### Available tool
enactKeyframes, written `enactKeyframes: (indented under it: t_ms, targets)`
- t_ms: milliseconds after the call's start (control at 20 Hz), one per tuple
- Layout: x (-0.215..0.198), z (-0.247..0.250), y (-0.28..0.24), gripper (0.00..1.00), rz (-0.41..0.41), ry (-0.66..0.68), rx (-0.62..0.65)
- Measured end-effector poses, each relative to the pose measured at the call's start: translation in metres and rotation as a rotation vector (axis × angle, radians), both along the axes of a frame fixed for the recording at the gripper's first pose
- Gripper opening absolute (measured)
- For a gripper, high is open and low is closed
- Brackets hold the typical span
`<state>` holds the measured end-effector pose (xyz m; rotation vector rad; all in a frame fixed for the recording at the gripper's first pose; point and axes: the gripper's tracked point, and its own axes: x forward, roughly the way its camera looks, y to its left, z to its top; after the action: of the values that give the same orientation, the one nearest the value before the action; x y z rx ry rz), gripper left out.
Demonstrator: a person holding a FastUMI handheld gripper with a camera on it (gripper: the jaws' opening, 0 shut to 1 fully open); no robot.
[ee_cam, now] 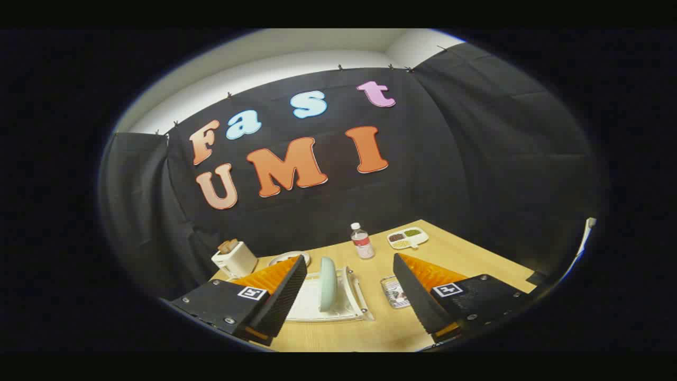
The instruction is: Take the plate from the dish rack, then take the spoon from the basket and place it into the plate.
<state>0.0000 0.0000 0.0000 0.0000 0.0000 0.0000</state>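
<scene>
Plate (328, 283), pale green, stood upright on its edge in the white dish rack (338, 312), still seated there and untouched; the rack sat on the wooden table (465, 254) near its front edge. That table was the largest thing present, a light wooden top running back to the black cloth wall. The gripper (349, 288) hung above the front edge with its fingers spread wide apart and nothing between their inner faces; the plate and rack lay just ahead, in the gap between the two fingers. A white toaster (235, 258) with slices sticking out of it stood near the back left corner, beyond the left finger. A round white dish (288, 258) lay just beside the toaster, partly hidden by that finger. A clear bottle (362, 241) with a red label and white cap stood upright toward the back edge, beyond the rack. A white divided tray (407, 237) holding bits of food lay to the bottle's right, close to the back edge. A small patterned basket (394, 292) sat just beside the rack's right side, touching the inner edge of the right finger in the picture; its contents were too small to make out.
</scene>
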Motion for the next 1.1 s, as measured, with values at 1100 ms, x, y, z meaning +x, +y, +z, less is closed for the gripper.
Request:
enactKeyframes:
  t_ms: [1100]
  targets:
    - [-0.005,-0.011,0.028,0.98,0.029,0.016,-0.101]
